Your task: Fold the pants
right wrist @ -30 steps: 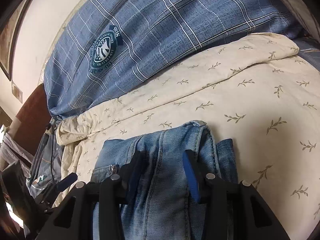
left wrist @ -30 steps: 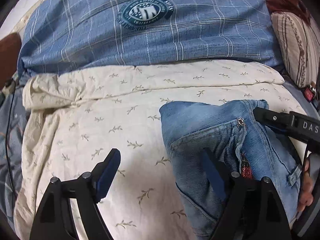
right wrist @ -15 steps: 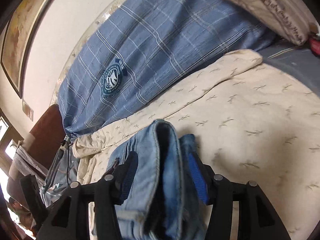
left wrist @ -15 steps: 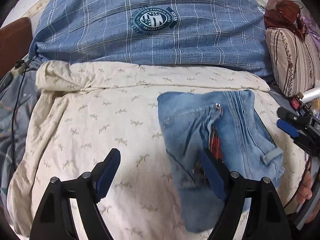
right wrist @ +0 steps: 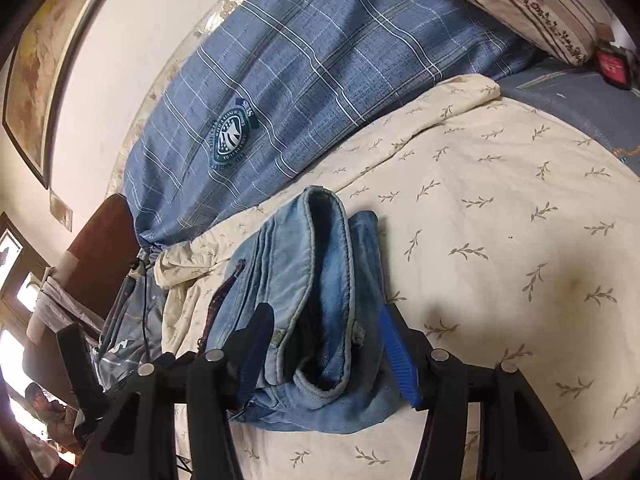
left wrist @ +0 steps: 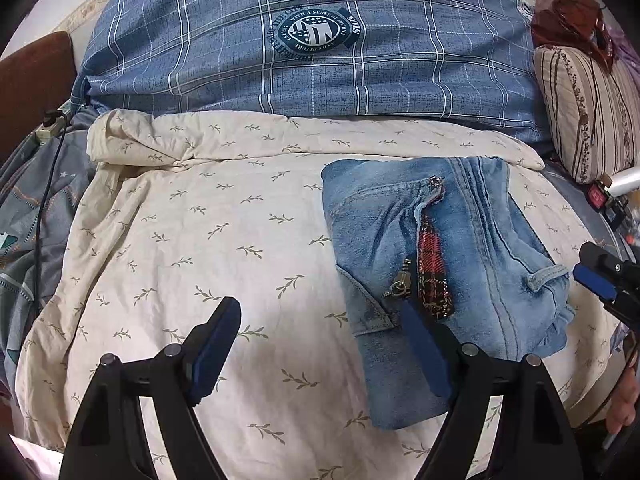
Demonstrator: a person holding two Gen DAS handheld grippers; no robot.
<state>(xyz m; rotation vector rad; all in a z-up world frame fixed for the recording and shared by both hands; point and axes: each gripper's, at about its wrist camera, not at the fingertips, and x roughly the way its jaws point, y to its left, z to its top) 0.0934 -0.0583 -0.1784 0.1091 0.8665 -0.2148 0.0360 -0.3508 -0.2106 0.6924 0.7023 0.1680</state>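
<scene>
we see bare cream sheet (left wrist: 192, 240) left of the folded jeans (left wrist: 440, 248), open to a hand. a blue plaid pillow (left wrist: 320, 72) blocks the far side, a striped cushion (left wrist: 588, 112) the right.

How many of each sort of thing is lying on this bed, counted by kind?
Folded jeans: 1
Cream leaf-print sheet: 1
Blue plaid quilt: 1
Striped pillow: 1
Total: 4

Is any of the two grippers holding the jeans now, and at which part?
Nothing is held. The folded jeans lie on the cream sheet; the left gripper is open, and the right gripper's jaws, just opening, straddle the jeans without pressing them.
</scene>
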